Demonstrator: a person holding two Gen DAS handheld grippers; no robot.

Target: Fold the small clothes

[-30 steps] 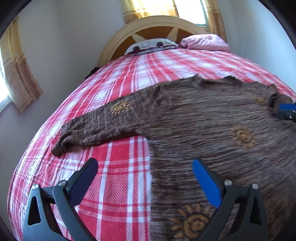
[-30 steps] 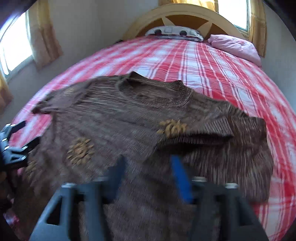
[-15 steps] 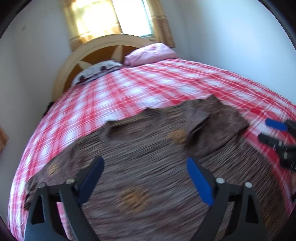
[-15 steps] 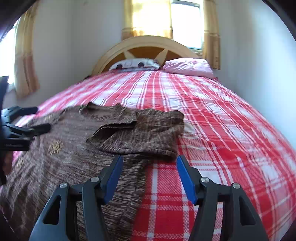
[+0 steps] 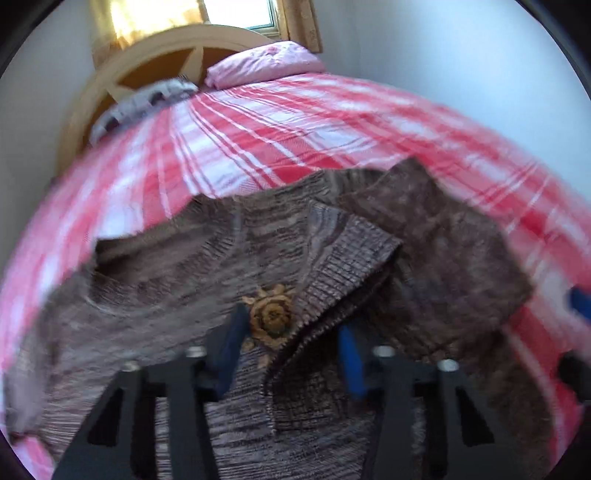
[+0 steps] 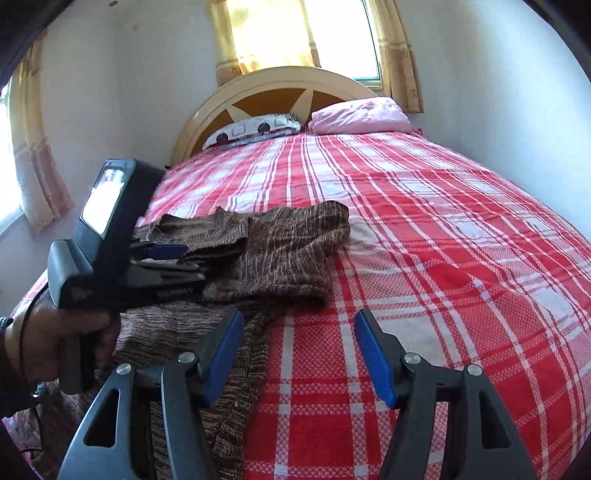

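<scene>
A brown knit sweater (image 5: 192, 280) with orange sun motifs lies on the red plaid bed (image 5: 280, 122). Its right sleeve (image 5: 436, 258) is folded over the body. My left gripper (image 5: 291, 347) is open, low over the sweater, its fingers either side of the sleeve's ribbed cuff (image 5: 347, 258) and a sun motif (image 5: 271, 317). In the right wrist view the sweater (image 6: 280, 251) lies at left and the left gripper (image 6: 162, 258) reaches over it. My right gripper (image 6: 299, 350) is open and empty above the bed (image 6: 443, 258), beside the sweater's right edge.
A curved wooden headboard (image 6: 280, 88) stands at the far end with a patterned pillow (image 6: 255, 129) and a pink pillow (image 6: 358, 116). Curtained windows (image 6: 295, 33) are behind and to the left. Walls close in on both sides.
My left gripper has swung right across the sweater and come down close over the folded sleeve, its fingers narrower. My right gripper has let go and drawn back off the sweater to its right edge.
</scene>
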